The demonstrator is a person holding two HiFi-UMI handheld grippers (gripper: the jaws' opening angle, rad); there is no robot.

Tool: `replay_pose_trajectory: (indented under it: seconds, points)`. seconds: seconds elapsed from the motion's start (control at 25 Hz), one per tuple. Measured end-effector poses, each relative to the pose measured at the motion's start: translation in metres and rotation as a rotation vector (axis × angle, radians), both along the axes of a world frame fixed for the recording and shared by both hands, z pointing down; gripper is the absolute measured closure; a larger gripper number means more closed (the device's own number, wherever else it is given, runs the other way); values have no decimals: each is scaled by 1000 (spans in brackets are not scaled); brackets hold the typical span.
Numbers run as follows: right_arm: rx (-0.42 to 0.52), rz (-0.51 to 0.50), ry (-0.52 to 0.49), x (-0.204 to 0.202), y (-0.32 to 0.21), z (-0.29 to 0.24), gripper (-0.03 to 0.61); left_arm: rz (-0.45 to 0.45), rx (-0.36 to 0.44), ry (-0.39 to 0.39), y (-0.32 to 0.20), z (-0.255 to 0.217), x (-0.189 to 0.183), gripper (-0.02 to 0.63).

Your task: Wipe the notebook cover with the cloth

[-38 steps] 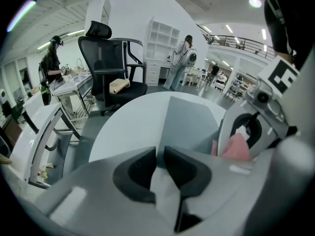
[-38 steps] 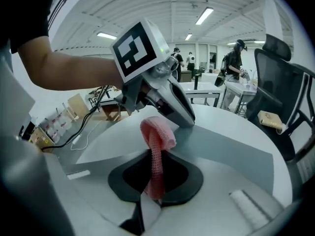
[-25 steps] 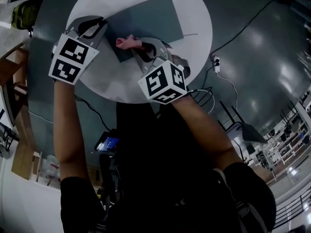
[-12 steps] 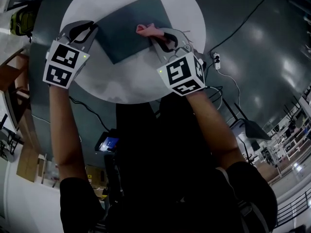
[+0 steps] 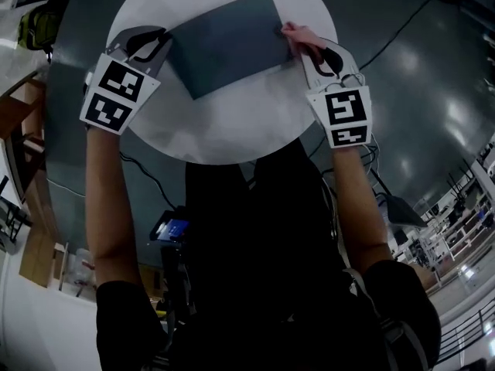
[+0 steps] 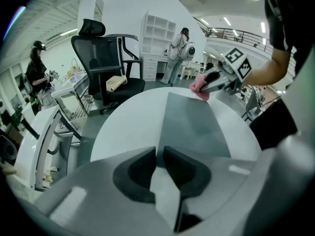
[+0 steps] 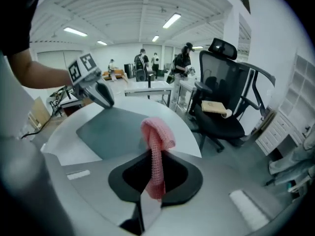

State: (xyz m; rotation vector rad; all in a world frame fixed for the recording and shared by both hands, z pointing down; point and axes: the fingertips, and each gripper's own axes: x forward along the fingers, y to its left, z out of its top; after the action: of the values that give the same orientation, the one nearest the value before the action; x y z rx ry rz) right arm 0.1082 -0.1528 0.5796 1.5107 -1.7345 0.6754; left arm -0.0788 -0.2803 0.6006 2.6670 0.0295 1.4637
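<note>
A dark grey-green notebook (image 5: 228, 41) lies flat on the round white table (image 5: 224, 130). My left gripper (image 5: 165, 43) is at its left corner. In the left gripper view the jaws (image 6: 158, 154) are pinched to a thin gap, with the notebook (image 6: 194, 127) corner running into it. My right gripper (image 5: 303, 46) is at the notebook's right edge, shut on a pink knitted cloth (image 5: 292, 31). The right gripper view shows the cloth (image 7: 156, 132) standing up from the shut jaws (image 7: 155, 154), curled over beside the notebook (image 7: 115, 129).
A black office chair (image 6: 110, 68) stands just beyond the table, also seen as the chair (image 7: 229, 102). Cables and a power strip (image 5: 344, 99) lie on the floor to the right. Desks, shelves and people are in the background.
My right gripper has carried the pink cloth across the cover, from near the notebook's lower left part to its right edge. The left gripper has stayed at the left corner.
</note>
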Motion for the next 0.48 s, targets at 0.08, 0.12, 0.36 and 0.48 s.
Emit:
replay_pose_trajectory:
  seconds: [0.08,0.12,0.36,0.48]
  points:
    - [65,-56,-66,-35,-17,-19,549,3,-3,7,-2,1,0,568]
    - [81,-97,-107,-60,-26,-24,549,0,-6,10,-3,2,-1,568]
    - [54,-323,-224,-191,-51,-7,549,-5,-44,35,1,3,0,566]
    - [15,-403,-201,-225,-55,8,549,0,-52,35,2,2,0,566]
